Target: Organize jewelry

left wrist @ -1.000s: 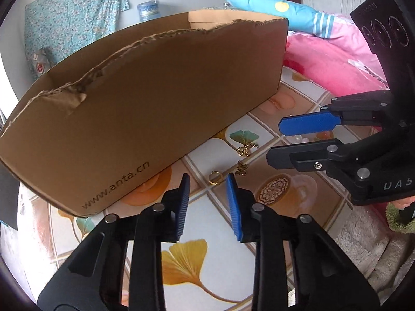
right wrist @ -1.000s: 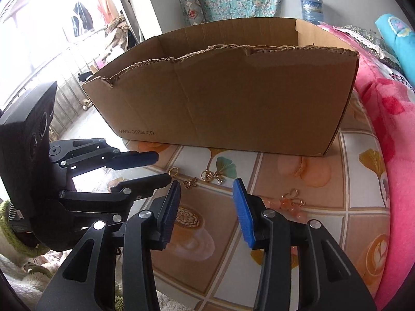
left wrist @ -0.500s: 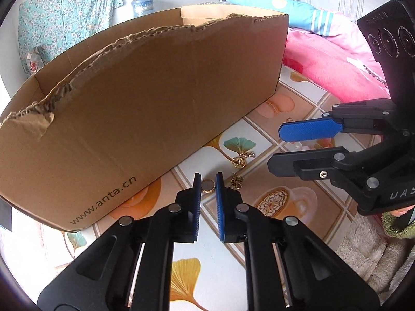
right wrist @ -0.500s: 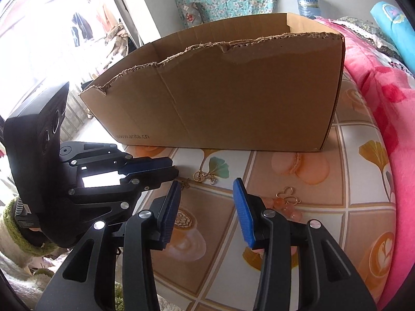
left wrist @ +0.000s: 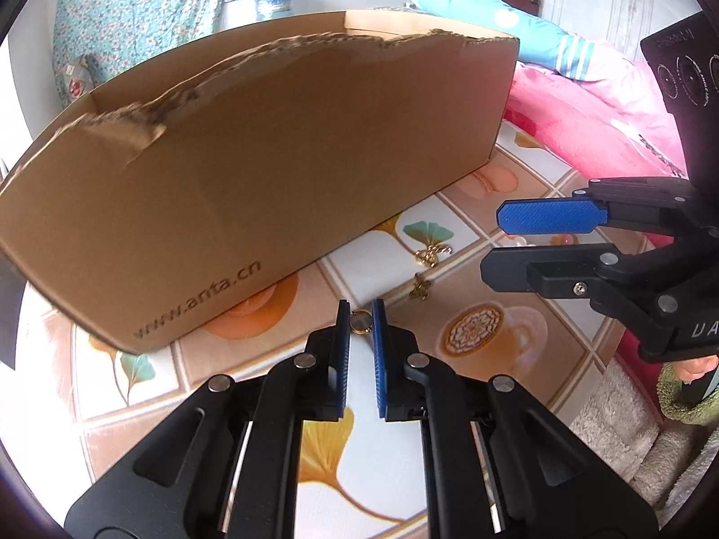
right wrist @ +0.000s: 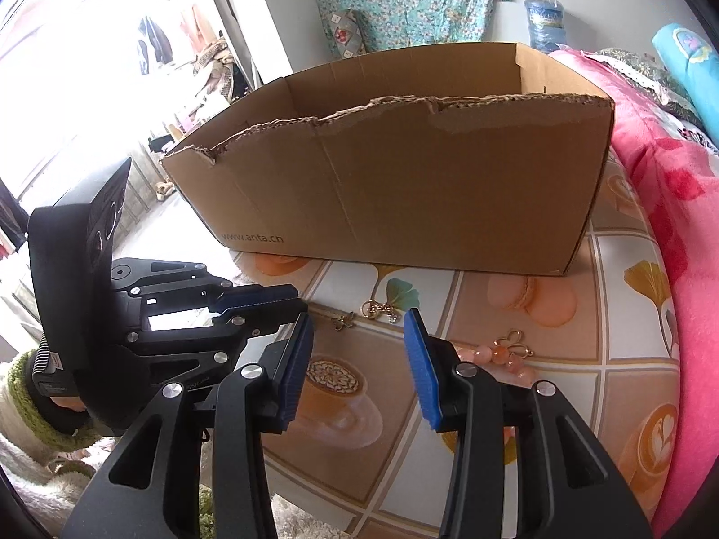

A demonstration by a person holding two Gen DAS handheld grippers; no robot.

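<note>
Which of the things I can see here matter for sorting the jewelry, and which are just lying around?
For the job:
- gold ring, between the left gripper pads
- flower charm
- gold bow piece
- pink bead piece
- cardboard box
- right gripper, open

Lying about:
- pink quilt
- blue pillow
- floral cloth

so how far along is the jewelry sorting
Early. Nothing shows as stored; the box floor is hidden. In hand: the left gripper has just closed on the gold ring. Left: flower charm, gold cluster, pink bead piece. Right gripper open, empty.
</note>
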